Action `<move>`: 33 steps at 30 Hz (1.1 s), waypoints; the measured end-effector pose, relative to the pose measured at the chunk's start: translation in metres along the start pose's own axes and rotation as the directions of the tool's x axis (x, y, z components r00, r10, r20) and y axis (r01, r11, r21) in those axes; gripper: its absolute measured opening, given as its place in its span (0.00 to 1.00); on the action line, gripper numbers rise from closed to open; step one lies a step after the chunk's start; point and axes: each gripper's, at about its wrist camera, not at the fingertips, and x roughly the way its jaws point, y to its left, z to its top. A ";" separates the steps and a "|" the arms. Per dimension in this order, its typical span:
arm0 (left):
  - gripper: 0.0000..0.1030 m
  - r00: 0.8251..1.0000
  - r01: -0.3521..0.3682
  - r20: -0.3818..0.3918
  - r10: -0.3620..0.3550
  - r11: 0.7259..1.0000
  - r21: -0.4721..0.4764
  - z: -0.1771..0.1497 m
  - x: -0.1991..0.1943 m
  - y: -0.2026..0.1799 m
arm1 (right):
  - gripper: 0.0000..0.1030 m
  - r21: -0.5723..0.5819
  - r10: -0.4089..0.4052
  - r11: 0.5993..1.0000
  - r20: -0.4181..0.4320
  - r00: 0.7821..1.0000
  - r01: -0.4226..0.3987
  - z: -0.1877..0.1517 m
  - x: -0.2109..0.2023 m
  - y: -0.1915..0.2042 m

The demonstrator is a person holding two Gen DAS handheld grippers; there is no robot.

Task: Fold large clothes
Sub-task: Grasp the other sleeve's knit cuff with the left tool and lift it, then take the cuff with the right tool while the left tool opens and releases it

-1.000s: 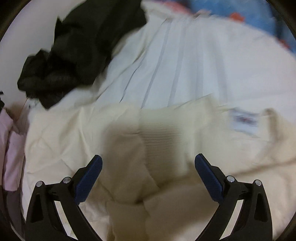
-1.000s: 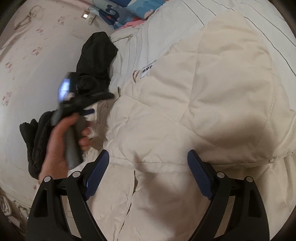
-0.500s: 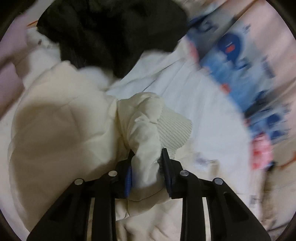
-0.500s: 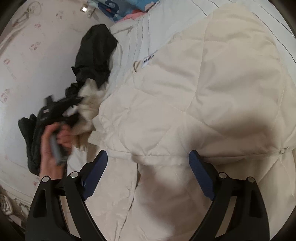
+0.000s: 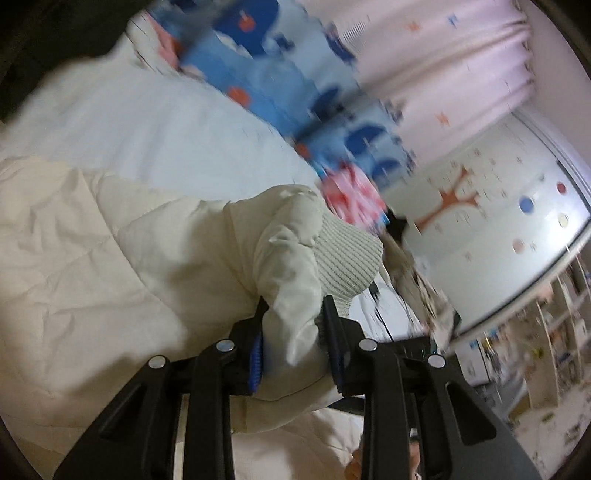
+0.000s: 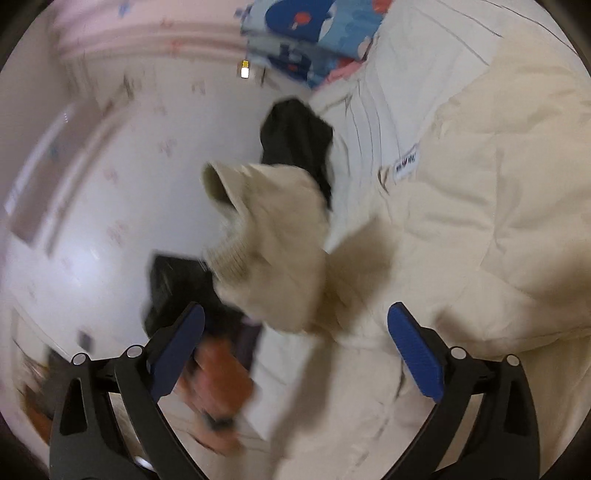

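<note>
Lifted since before, left claw (image 5: pixel 293 341) clamped on cream jacket cuff (image 5: pixel 343 258), right claw (image 6: pixel 295 347) opening wide, nothing gripped

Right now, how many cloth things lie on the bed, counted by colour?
Cream: 1, the padded jacket
Black: 1, the crumpled garment
Blue patterned: 1, the folded bedding
Total: 3

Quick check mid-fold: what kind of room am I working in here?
Most likely a child's bedroom: a white striped bedsheet under the cream jacket, a blue cartoon-print quilt, pink curtains with small star prints.
</note>
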 end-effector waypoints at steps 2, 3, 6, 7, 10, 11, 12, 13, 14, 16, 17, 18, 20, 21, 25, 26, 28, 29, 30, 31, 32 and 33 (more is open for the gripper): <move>0.28 0.999 0.020 -0.032 -0.020 1.000 -0.005 -0.004 0.033 -0.007 | 0.93 0.076 0.053 0.995 0.053 0.997 -0.057 0.008 -0.012 -0.013; 0.28 0.998 0.035 -0.043 -0.035 0.999 -0.013 -0.003 0.049 -0.012 | 0.93 0.110 0.078 0.990 0.076 0.994 -0.086 0.011 -0.016 -0.019; 0.28 0.996 0.054 -0.071 -0.053 0.998 0.010 0.001 0.084 -0.029 | 0.93 0.192 0.128 0.969 0.154 0.980 -0.156 0.025 -0.034 -0.036; 0.28 0.995 0.063 -0.083 -0.062 0.998 0.015 -0.001 0.091 -0.032 | 0.93 0.203 0.135 0.964 0.176 0.975 -0.170 0.029 -0.040 -0.040; 0.28 0.990 0.070 -0.120 -0.068 0.997 0.020 -0.008 0.109 -0.032 | 0.93 0.236 0.152 0.949 0.233 0.961 -0.207 0.039 -0.056 -0.049; 0.28 0.988 0.067 -0.139 -0.065 0.998 0.012 -0.013 0.119 -0.029 | 0.93 0.235 0.142 0.951 0.240 0.960 -0.199 0.041 -0.058 -0.050; 0.28 0.986 0.065 -0.153 -0.064 0.998 0.002 -0.017 0.123 -0.025 | 0.93 0.233 0.134 0.954 0.241 0.961 -0.191 0.044 -0.058 -0.051; 0.28 0.985 0.065 -0.163 -0.064 0.998 -0.003 -0.019 0.126 -0.022 | 0.93 0.233 0.124 0.955 0.238 0.963 -0.180 0.047 -0.058 -0.052; 0.29 0.981 0.060 -0.182 -0.060 0.998 -0.005 -0.024 0.131 -0.018 | 0.93 0.238 0.104 0.958 0.225 0.969 -0.158 0.048 -0.055 -0.054; 0.34 0.977 0.041 -0.211 -0.042 0.999 -0.009 -0.030 0.139 -0.012 | 0.93 0.252 0.082 0.958 0.209 0.975 -0.135 0.048 -0.050 -0.058; 0.35 0.976 0.034 -0.216 -0.036 0.999 -0.013 -0.034 0.136 -0.008 | 0.93 0.264 0.068 0.957 0.199 0.978 -0.120 0.046 -0.050 -0.061; 0.39 0.974 0.027 -0.225 -0.029 1.000 -0.012 -0.036 0.135 -0.006 | 0.93 0.279 0.056 0.954 0.191 0.980 -0.108 0.045 -0.049 -0.066; 0.69 0.968 0.003 -0.251 -0.003 1.000 0.000 -0.039 0.133 -0.007 | 0.93 0.294 0.041 0.951 0.188 0.981 -0.096 0.044 -0.046 -0.072; 0.75 0.967 -0.015 -0.253 0.016 1.000 0.009 -0.041 0.128 -0.006 | 0.93 0.300 0.021 0.951 0.183 0.983 -0.076 0.044 -0.044 -0.075; 0.79 0.963 -0.057 -0.257 0.074 0.996 0.073 -0.042 0.103 -0.010 | 0.84 0.264 -0.004 0.964 0.164 0.986 -0.040 0.044 -0.041 -0.076; 0.79 0.966 -0.076 -0.240 0.096 0.993 0.092 -0.040 0.091 -0.011 | 0.72 0.243 -0.026 0.970 0.160 0.987 -0.014 0.044 -0.041 -0.074; 0.83 0.971 -0.099 -0.209 0.119 0.989 0.106 -0.035 0.074 -0.009 | 0.44 0.171 -0.108 0.982 0.144 0.984 0.083 0.044 -0.039 -0.066; 0.86 0.974 -0.130 -0.171 0.146 0.986 0.105 -0.030 0.059 -0.004 | 0.27 0.139 -0.146 0.982 0.141 0.979 0.126 0.043 -0.038 -0.062; 0.86 0.976 -0.151 -0.143 0.164 0.984 0.095 -0.025 0.049 0.000 | 0.25 0.082 -0.202 0.978 0.139 0.970 0.192 0.043 -0.036 -0.055; 0.86 0.978 -0.169 -0.115 0.177 0.983 0.072 -0.019 0.038 0.007 | 0.23 0.018 -0.259 0.966 0.152 0.954 0.259 0.043 -0.035 -0.044; 0.86 0.979 -0.176 -0.094 0.180 0.983 0.047 -0.015 0.028 0.013 | 0.21 -0.034 -0.296 0.951 0.169 0.940 0.306 0.041 -0.036 -0.034; 0.86 0.981 -0.179 -0.067 0.180 0.984 0.020 -0.009 0.019 0.019 | 0.21 -0.127 -0.341 0.920 0.210 0.916 0.372 0.039 -0.037 -0.012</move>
